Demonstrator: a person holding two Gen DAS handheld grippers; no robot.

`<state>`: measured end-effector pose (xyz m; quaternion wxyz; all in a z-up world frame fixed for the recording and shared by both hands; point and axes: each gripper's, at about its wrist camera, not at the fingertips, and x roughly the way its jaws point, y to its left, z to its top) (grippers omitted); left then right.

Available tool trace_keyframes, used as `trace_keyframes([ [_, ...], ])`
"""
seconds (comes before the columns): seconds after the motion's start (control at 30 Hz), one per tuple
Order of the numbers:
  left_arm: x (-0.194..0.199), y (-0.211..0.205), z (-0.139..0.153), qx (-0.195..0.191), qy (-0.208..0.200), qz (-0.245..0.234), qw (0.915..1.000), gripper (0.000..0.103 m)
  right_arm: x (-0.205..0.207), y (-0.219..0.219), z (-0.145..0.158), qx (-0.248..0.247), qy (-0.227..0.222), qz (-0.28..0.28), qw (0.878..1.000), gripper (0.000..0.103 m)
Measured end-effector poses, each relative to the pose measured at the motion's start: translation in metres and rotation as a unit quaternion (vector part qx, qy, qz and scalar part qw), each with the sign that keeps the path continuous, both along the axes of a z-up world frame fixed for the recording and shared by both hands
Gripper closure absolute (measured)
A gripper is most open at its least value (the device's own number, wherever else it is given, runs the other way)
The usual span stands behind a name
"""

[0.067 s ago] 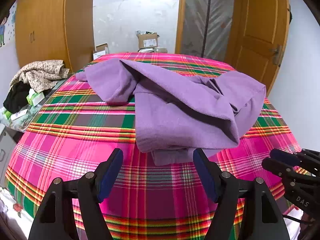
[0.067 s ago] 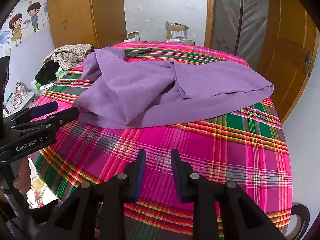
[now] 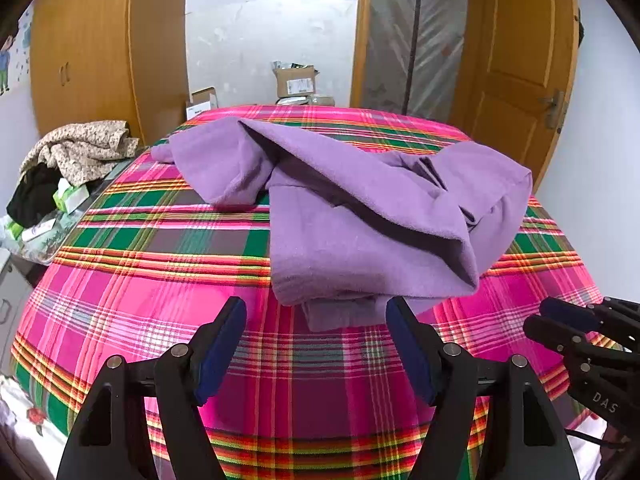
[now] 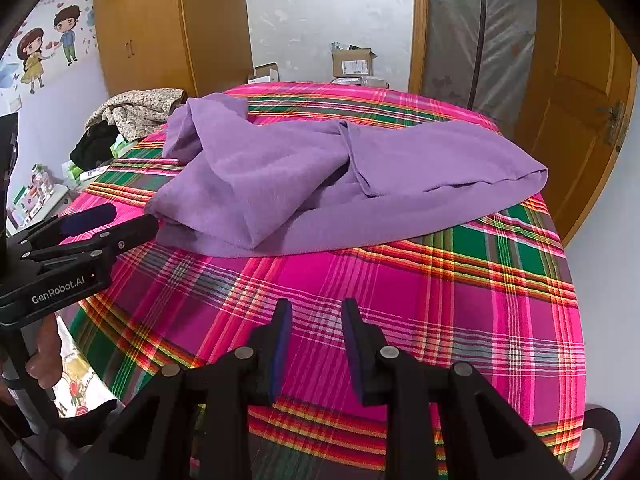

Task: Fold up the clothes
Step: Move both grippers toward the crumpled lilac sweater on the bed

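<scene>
Both empty, the left hand-held gripper (image 3: 316,320) is gaping wide just before the garment (image 3: 360,216), the right hand-held gripper (image 4: 316,320) sitting part-open.

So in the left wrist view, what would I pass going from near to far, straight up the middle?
Left gripper, open → plaid bedspread → purple garment → cardboard box by the far wall.
</scene>
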<state>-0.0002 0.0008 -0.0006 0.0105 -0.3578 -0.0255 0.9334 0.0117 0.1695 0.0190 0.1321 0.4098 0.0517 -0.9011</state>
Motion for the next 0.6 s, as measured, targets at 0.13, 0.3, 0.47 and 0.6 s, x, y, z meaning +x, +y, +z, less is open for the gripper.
trace_keyframes([
  [0.13,-0.0003,0.0011,-0.0009,-0.008,-0.002,0.000,1.0000,0.029,0.0003,-0.0004,0.0016,-0.004,-0.006,0.001,1.000,0.077],
  [0.3,-0.0030,0.0015,-0.0051,-0.009,-0.012,0.004,0.9999,0.029,-0.0048,0.0022,-0.0057,-0.004,-0.006,0.005,1.000,0.077],
  [0.47,-0.0062,-0.0018,-0.0056,-0.012,-0.019,0.007,0.9997,0.029,-0.0039,-0.0005,-0.0070,-0.005,-0.008,0.006,1.000,0.076],
  [0.6,-0.0065,-0.0030,-0.0064,-0.013,-0.022,0.009,0.9996,0.029,-0.0042,-0.0017,-0.0083,-0.006,-0.009,0.007,1.000,0.075],
])
